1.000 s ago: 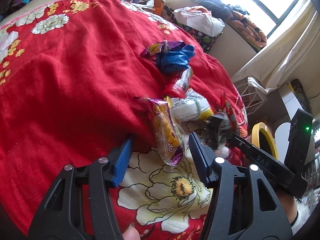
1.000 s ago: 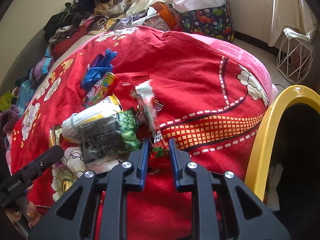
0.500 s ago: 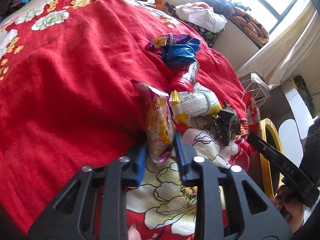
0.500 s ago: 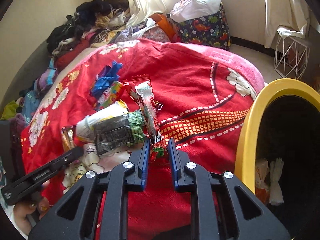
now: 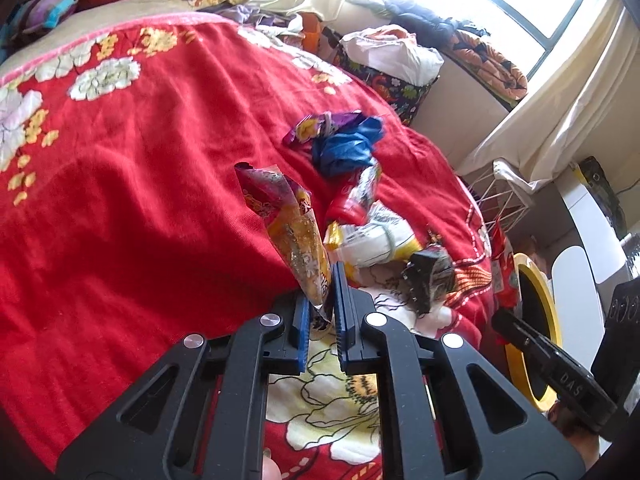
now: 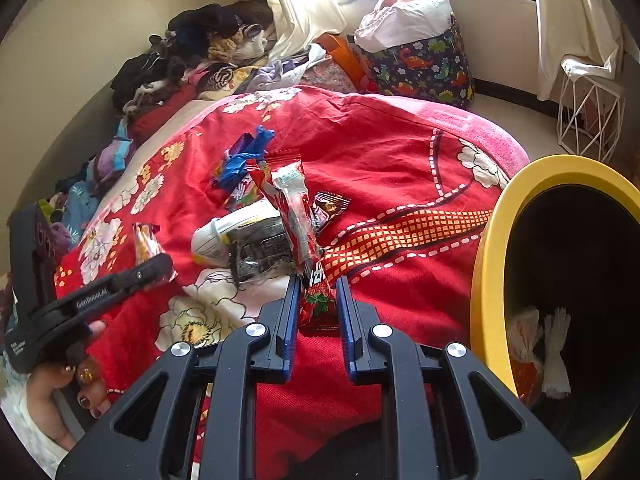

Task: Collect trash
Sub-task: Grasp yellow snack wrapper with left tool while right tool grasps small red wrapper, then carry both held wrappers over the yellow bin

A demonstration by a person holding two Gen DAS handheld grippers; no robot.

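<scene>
I'm clamping the left gripper (image 5: 322, 298) on the lower end of a yellow-and-purple snack wrapper (image 5: 294, 232); it's sticking up above the red floral blanket (image 5: 120, 208). I'm pinching a long red-and-clear wrapper (image 6: 298, 216) in the right gripper (image 6: 318, 300) by its red bottom end, beside the yellow-rimmed trash bin (image 6: 490, 256), which is sitting just right of the blanket's edge. More trash is lying in a cluster on the blanket: blue crumpled wrapper (image 5: 346, 148), white-and-yellow packet (image 5: 376, 236), black foil wrapper (image 5: 426, 276).
</scene>
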